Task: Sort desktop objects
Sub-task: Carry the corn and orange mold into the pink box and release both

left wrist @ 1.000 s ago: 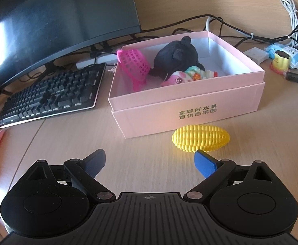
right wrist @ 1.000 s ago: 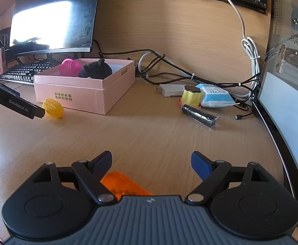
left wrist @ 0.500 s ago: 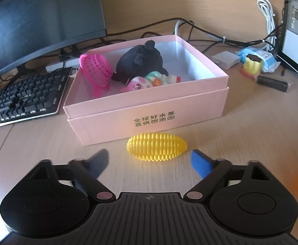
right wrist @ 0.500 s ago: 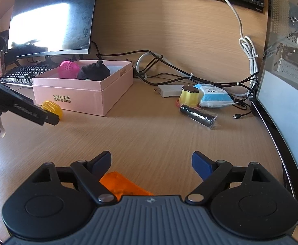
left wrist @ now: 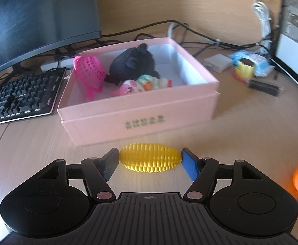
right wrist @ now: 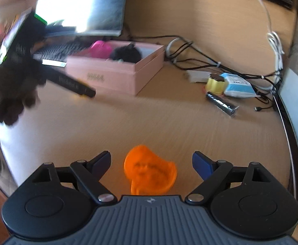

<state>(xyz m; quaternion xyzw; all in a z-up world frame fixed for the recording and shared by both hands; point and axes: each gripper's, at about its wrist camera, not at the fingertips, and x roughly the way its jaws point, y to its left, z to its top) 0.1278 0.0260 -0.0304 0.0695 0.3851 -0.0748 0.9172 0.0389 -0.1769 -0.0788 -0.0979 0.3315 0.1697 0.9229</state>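
A yellow ribbed corn toy (left wrist: pixel 150 160) lies on the desk in front of the pink box (left wrist: pixel 140 114). My left gripper (left wrist: pixel 150 162) is open with its fingers at either end of the corn, which lies between them. The box holds a pink mesh scoop (left wrist: pixel 89 74), a black plush (left wrist: pixel 133 63) and a pastel toy (left wrist: pixel 143 84). My right gripper (right wrist: pixel 151 161) is open, and an orange plastic toy (right wrist: pixel 150 171) lies on the desk between its fingers. The box also shows in the right wrist view (right wrist: pixel 116 73).
A keyboard (left wrist: pixel 20 96) and a monitor (left wrist: pixel 36 20) stand left of the box. To the right lie a yellow cup (right wrist: pixel 216 84), a blue packet (right wrist: pixel 238 85), a black tube (right wrist: pixel 222 104), a white adapter (right wrist: pixel 196 75) and cables (right wrist: pixel 200 61). A second screen (right wrist: pixel 296 126) is at the right edge.
My left gripper moved forward so the corn now sits between its fingers. My right gripper moved back, bringing the orange toy fully between its fingers. Both views are motion-blurred.
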